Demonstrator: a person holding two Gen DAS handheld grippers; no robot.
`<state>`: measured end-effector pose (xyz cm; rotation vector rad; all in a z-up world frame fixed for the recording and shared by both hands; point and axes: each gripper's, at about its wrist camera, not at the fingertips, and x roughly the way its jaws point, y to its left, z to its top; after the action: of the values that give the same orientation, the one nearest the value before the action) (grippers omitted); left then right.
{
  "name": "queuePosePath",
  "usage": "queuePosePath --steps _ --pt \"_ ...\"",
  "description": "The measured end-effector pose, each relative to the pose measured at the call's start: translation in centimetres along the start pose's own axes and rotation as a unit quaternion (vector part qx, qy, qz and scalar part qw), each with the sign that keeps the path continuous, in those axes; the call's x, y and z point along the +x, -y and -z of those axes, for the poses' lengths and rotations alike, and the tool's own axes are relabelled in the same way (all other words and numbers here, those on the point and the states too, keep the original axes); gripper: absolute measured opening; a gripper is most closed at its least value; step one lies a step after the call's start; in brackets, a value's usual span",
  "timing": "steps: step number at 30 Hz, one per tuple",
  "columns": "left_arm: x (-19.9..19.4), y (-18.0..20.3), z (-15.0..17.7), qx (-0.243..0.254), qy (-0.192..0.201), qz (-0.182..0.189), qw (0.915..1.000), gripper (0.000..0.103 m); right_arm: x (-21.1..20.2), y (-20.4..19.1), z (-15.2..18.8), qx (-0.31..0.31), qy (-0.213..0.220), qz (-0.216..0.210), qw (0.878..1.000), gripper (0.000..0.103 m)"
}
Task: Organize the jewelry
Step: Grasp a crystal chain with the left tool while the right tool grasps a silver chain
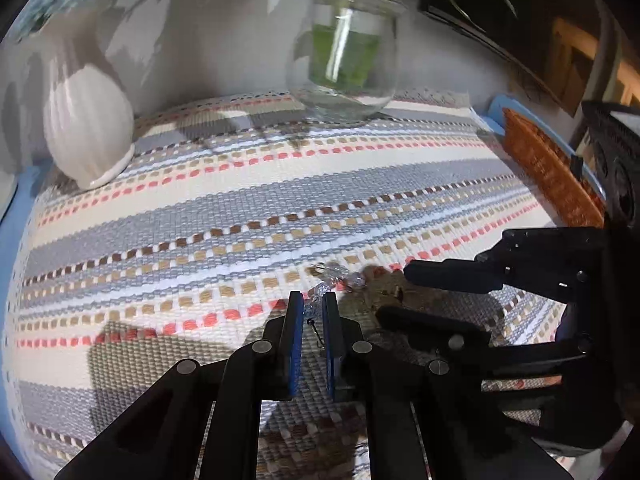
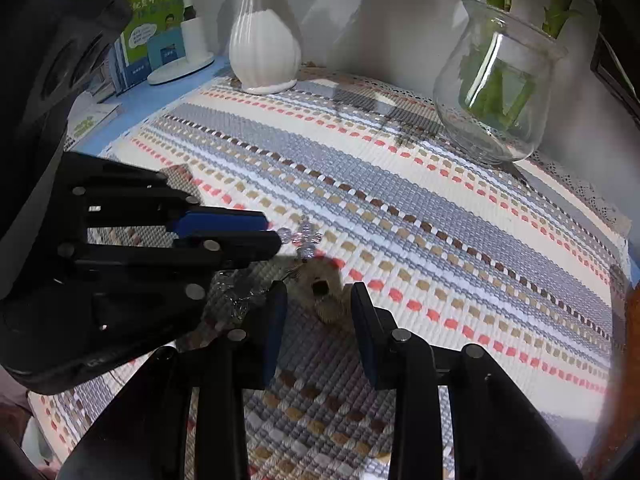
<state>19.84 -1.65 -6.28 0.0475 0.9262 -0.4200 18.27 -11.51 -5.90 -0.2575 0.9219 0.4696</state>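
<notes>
Striped mat (image 1: 240,184) | left tool (image 1: 313,304) clamps crystal earring (image 1: 340,276) | right view: fuzzy trinket (image 2: 324,292)

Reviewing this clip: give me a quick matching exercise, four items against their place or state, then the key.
Items:
1. left gripper
2. right gripper
3. white vase
4. glass jar

States:
A. holds green stems in water
B. open around a fuzzy beige piece on the mat
C. ribbed, at the mat's far edge
D. pinching a clear crystal earring

Pairs: 1-D, 2-B, 3-C, 4-A
</notes>
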Motion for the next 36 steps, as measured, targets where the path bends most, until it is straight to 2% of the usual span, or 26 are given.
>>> queuePosePath --steps 2,5,8,12,16,18,20,22,23,25,27,29,31,36 --pt "-0.1 -0.7 0.1 -0.015 -0.002 0.019 0.9997 0.009 0.2 0.1 -0.3 0.0 0.001 -0.001 1.0 0.029" --pt "0.0 -1.7 0.2 -0.038 -0.011 0.063 0.9973 0.009 0.3 -0.2 -0.4 -0.005 0.005 0.003 1.0 0.012" --pt "0.1 -2.0 0.3 -0.048 -0.011 0.073 0.9961 0.009 0.1 -0.3 -0.1 0.0 0.009 0.017 1.0 0.011" --pt "0.1 -0.9 0.3 -0.031 -0.006 0.053 0.9981 0.015 -1.1 1.0 0.3 0.034 0.033 0.026 0.999 0.011" --pt "0.4 0.8 0.1 0.003 -0.013 0.018 0.9998 0.023 -1.7 3.0 0.5 0.075 0.041 0.005 0.996 0.011" --pt "0.6 2.0 -0.2 0.023 -0.022 0.001 0.9995 0.035 -1.9 3.7 0.5 0.091 0.044 -0.007 0.995 0.011" --pt "1.0 3.1 -0.4 0.048 -0.026 -0.026 0.9982 0.038 -2.0 4.1 0.5 0.1 0.043 -0.016 0.994 0.011" --pt "1.2 4.1 -0.5 0.07 -0.022 -0.049 0.9961 0.033 -1.9 3.9 0.5 0.099 0.041 -0.017 0.994 0.011" --pt "1.1 4.5 -0.4 0.078 -0.023 -0.051 0.9954 0.007 -1.9 3.7 0.5 0.096 0.04 -0.016 0.994 0.011" --pt "0.9 5.0 0.1 0.088 -0.016 -0.064 0.994 0.009 -1.9 3.4 0.5 0.092 0.042 -0.006 0.995 0.011" --pt "0.5 4.6 0.4 0.077 -0.011 -0.054 0.9955 0.008 -2.0 3.2 0.5 0.089 0.049 0.005 0.995 0.011" --pt "-0.4 3.4 0.4 0.04 -0.005 -0.019 0.999 0.008 -2.3 3.3 0.5 0.092 0.057 0.009 0.994 0.011" --pt "-2.2 2.2 0.2 0.007 0.017 0.018 0.9997 0.008 -2.5 3.6 0.5 0.099 0.062 0.008 0.993 0.011" --pt "-6.9 1.6 -0.2 -0.007 0.067 0.061 0.9959 0.009 -3.1 4.3 0.7 0.111 0.074 0.008 0.991 0.011"
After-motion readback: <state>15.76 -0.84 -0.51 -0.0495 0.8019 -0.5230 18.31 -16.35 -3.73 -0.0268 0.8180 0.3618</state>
